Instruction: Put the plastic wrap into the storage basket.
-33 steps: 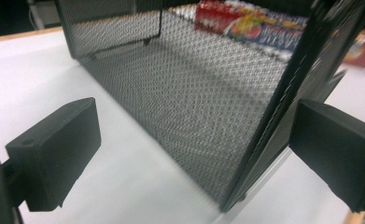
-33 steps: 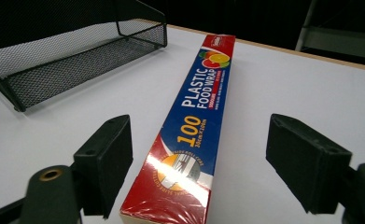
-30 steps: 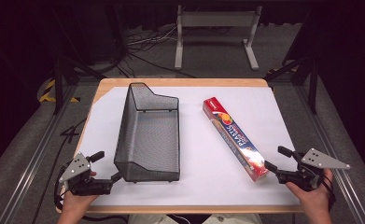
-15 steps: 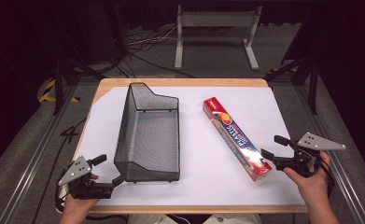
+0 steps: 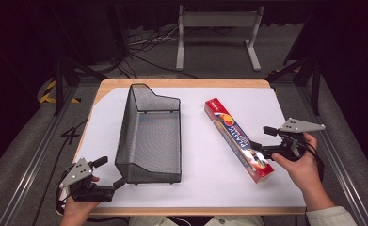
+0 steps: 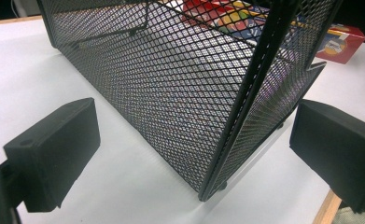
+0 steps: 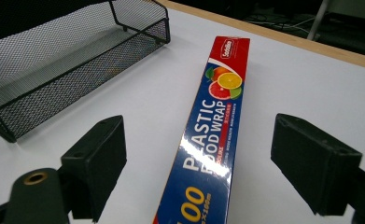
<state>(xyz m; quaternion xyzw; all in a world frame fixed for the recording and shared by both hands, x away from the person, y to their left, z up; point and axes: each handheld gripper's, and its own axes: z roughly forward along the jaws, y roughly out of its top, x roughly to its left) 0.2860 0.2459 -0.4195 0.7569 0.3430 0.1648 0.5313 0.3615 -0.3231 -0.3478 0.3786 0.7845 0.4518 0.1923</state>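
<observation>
On white table, empty mesh basket (image 5: 151, 136); both hand-held grippers agape, empty.

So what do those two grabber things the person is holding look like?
Each is a black hand-held tool with two chunky black jaws. The left gripper and the right gripper each carry a flat grey three-cornered plate on top, and a dark cable trails from each. In the left gripper view the blocky pads look matte black. The person's right arm ends in a pale sleeve.

black jaws, grey plates (sleeve seemingly pale) (image 5: 330, 215)
</observation>
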